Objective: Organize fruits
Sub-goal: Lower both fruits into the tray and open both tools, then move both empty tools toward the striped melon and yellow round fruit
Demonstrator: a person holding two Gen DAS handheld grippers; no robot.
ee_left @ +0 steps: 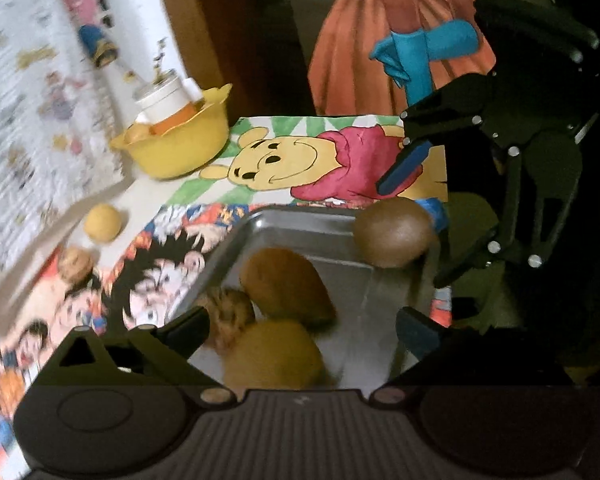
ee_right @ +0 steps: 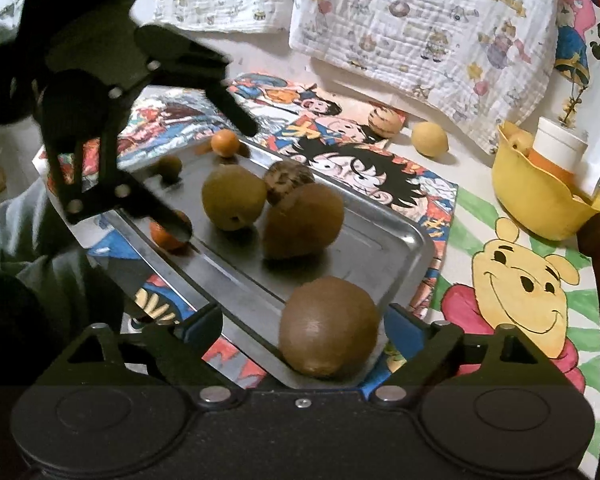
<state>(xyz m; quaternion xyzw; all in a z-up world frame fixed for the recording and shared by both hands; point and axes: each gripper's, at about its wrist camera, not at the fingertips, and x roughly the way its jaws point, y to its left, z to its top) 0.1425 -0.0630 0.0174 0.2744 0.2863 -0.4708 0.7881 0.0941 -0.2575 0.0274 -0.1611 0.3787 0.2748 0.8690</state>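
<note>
- A round brown kiwi-like fruit (ee_right: 329,326) sat in the near corner of the shallow steel tray (ee_right: 400,240), between the spread pads of the right tongs (ee_right: 302,330); the pads did not appear to press it, so it looked set down there.
- The left tongs (ee_left: 300,332) hung wide apart and empty above a yellow-green pear (ee_right: 229,197), a larger brown fruit (ee_right: 303,221) and a mottled walnut-like ball (ee_right: 288,178), clustered mid-tray.
- Two small orange citrus (ee_right: 225,142) lay at the tray's far end.
- On the bench, a yellow lemon (ee_right: 429,138) and a striped ball (ee_right: 385,121) waited outside the tray.
- A yellow plastic bowl (ee_right: 540,204) holding a white cup stood well clear; nothing blocked the way.
</note>
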